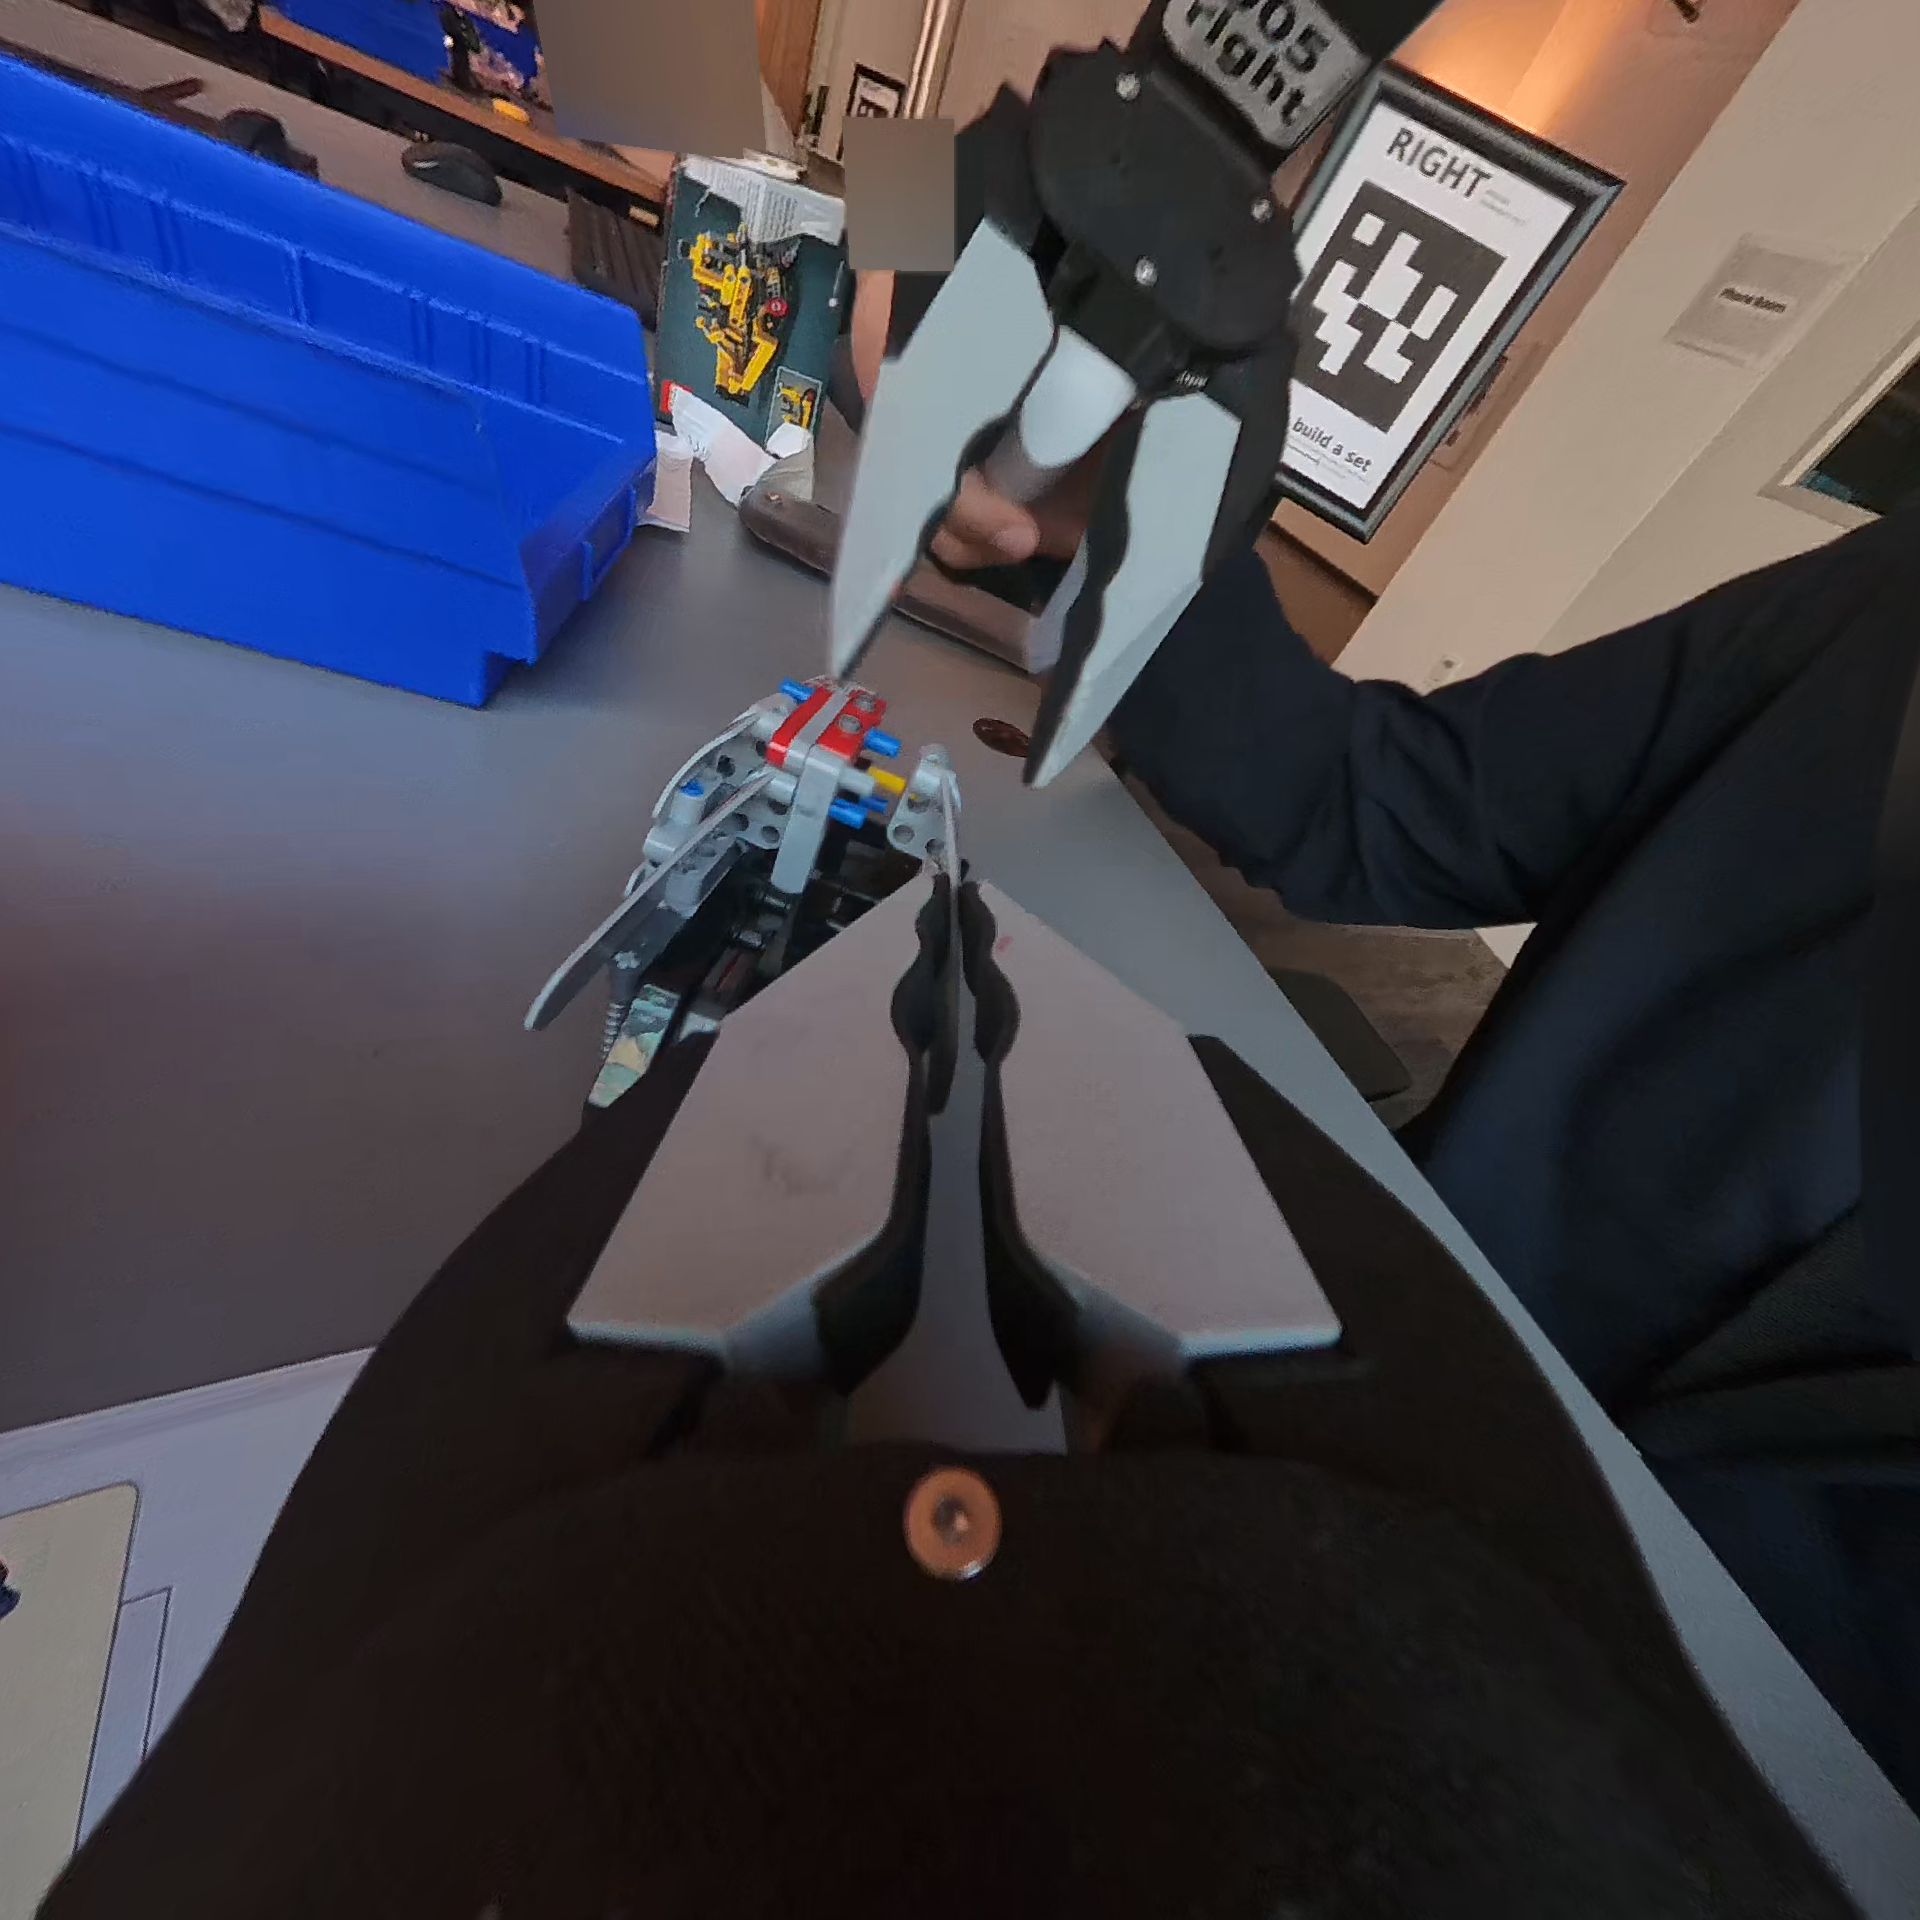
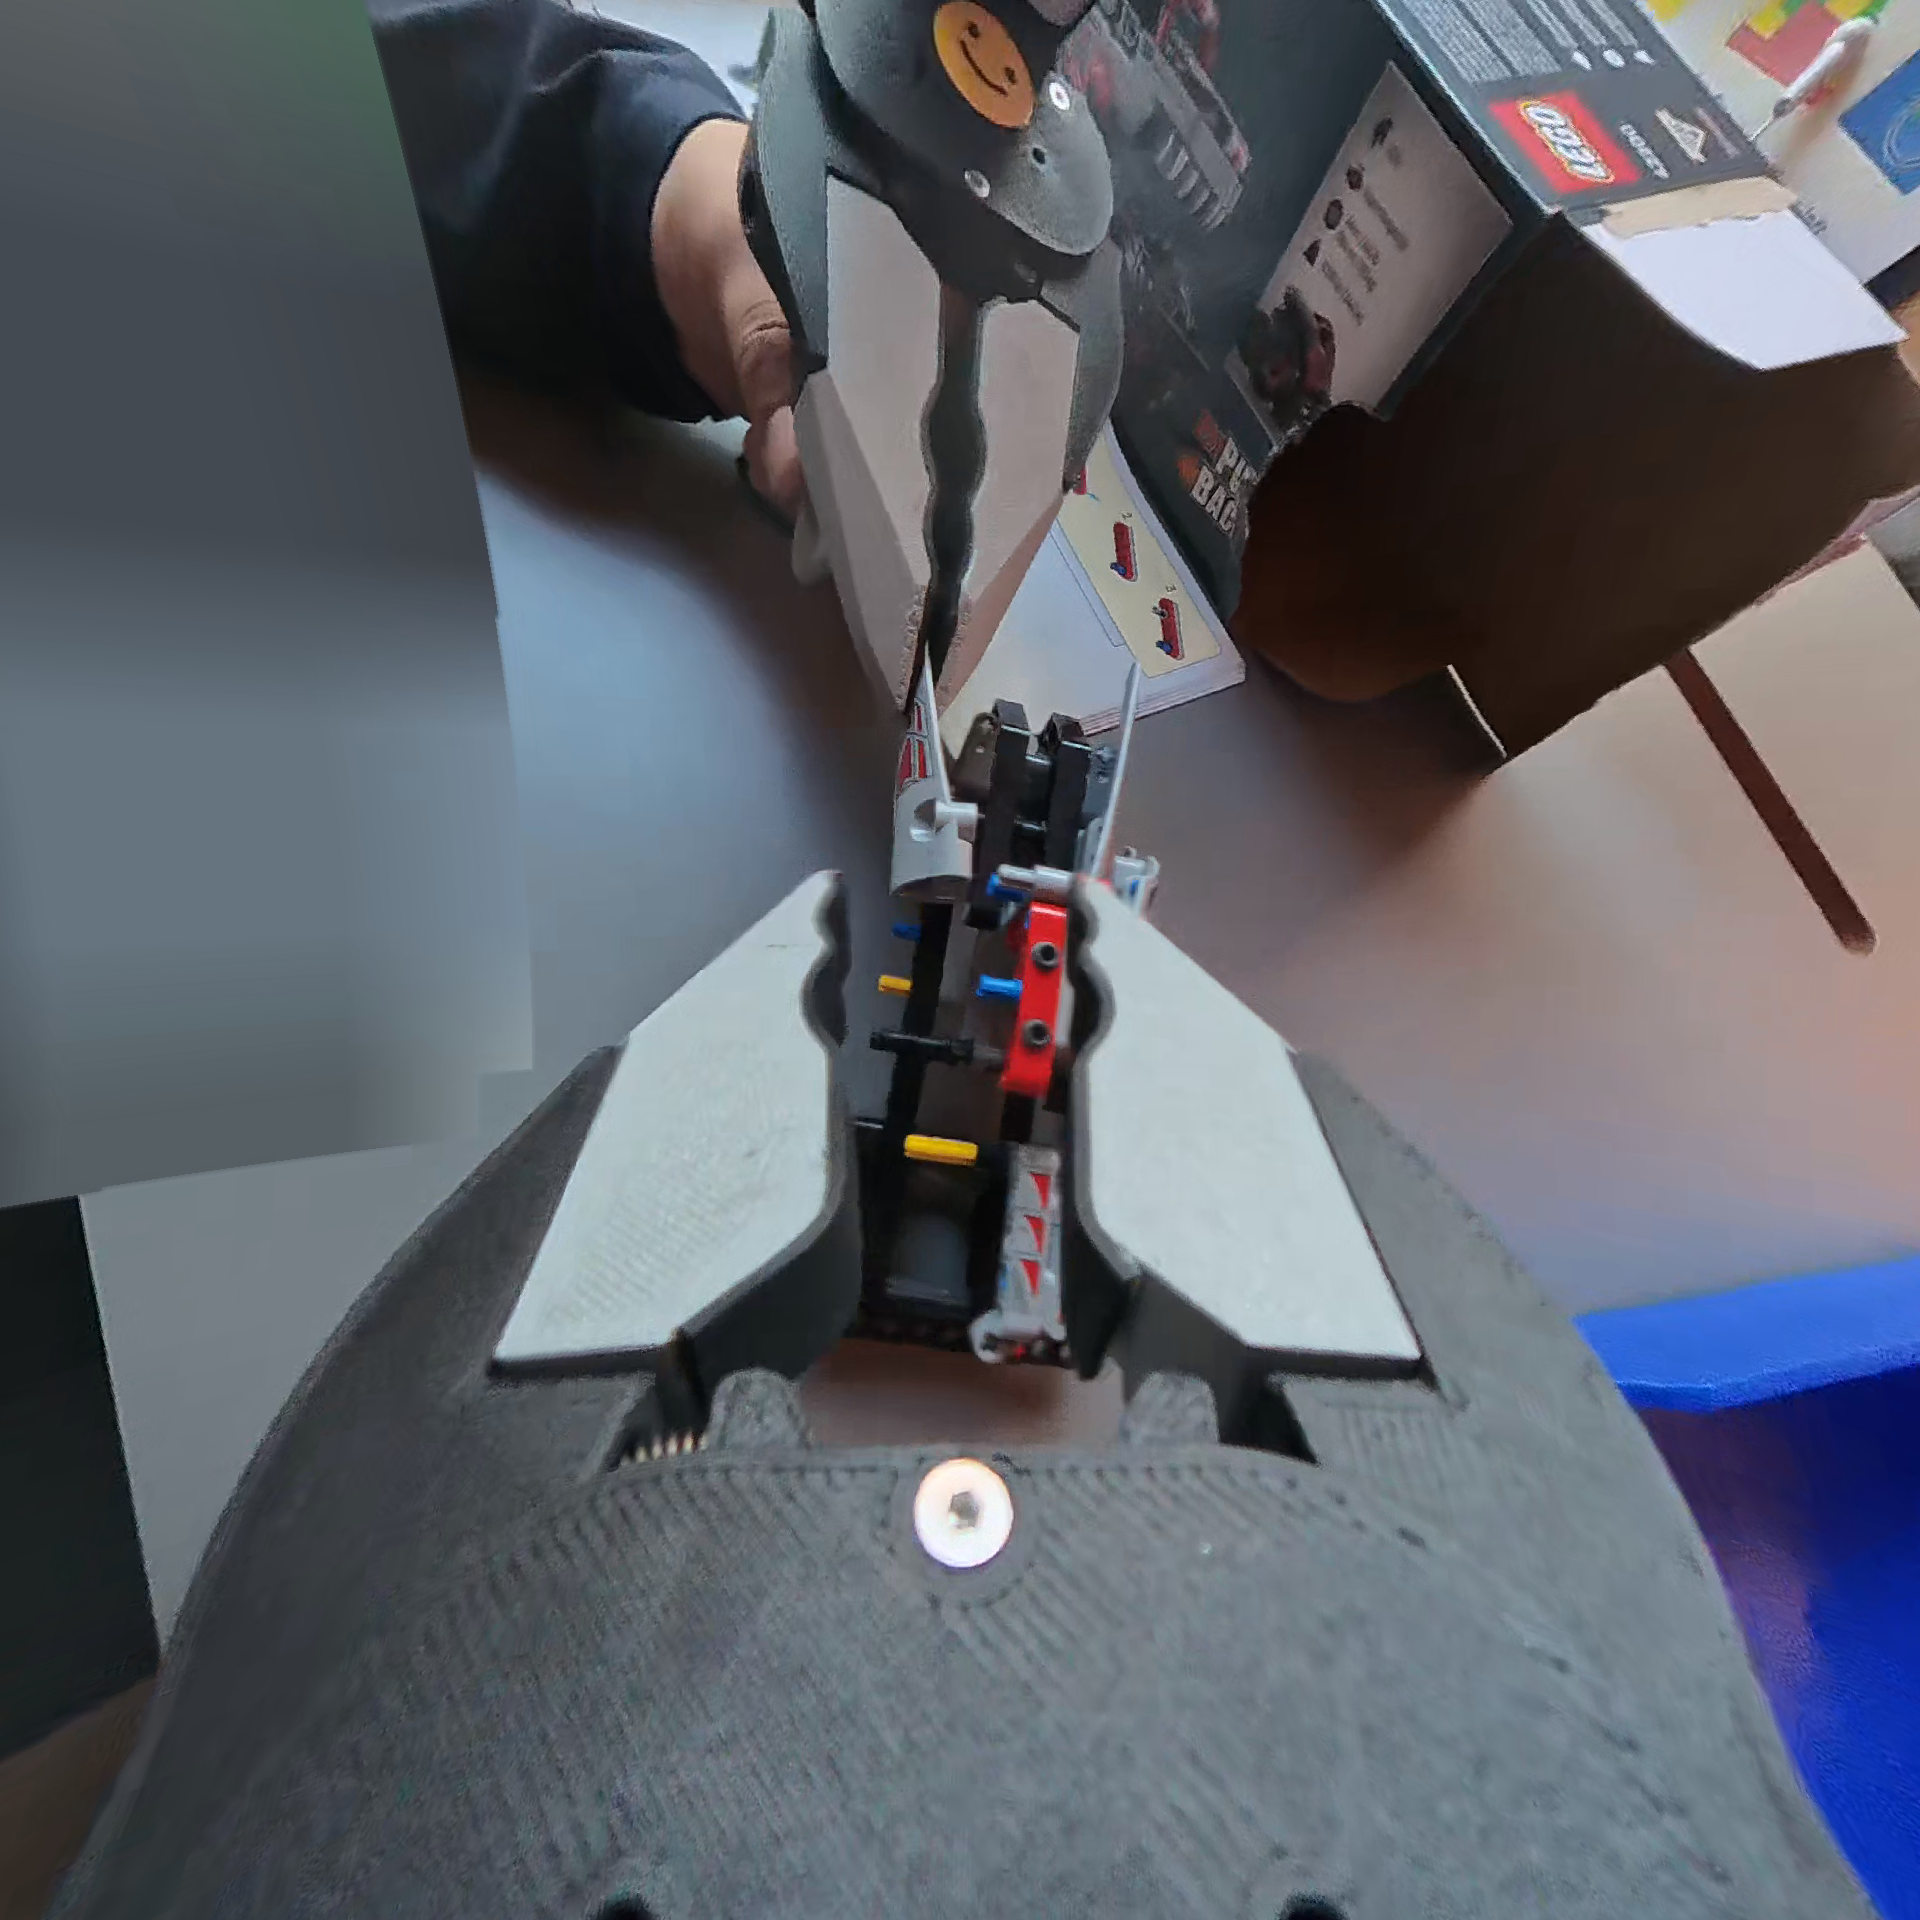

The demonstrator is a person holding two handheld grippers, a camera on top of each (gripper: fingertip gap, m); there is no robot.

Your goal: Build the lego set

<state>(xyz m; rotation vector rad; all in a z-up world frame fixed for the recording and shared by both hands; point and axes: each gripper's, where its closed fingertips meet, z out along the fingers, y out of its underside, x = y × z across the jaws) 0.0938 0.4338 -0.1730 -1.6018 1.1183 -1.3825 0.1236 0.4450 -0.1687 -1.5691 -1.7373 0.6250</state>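
Observation:
A partly built Lego model (image 1: 800, 800) of grey panels, black frame, a red beam and blue and yellow pins stands on the grey table (image 1: 260, 935). My left gripper (image 1: 948, 878) is shut on a thin grey side panel (image 1: 930, 805) at the model's right side. My right gripper (image 1: 940, 722) hangs open just above the model, one fingertip (image 1: 847, 665) touching the red beam (image 1: 826, 727). In the right wrist view my right gripper (image 2: 956, 904) straddles the model (image 2: 966, 1039), with the red beam (image 2: 1039, 997) against the right finger. The left gripper (image 2: 935, 665) pinches the grey panel (image 2: 925, 800) beyond.
Blue bins (image 1: 312, 416) line the left side, and one shows in the right wrist view (image 2: 1766, 1455). A Lego box (image 1: 743, 301) stands behind the model. An opened box (image 2: 1455, 260) and an instruction booklet (image 2: 1132, 582) lie beyond. A dark-sleeved arm (image 1: 1455, 779) crosses the table edge. Across from one pair of fingers to the other is roughly 4 cm.

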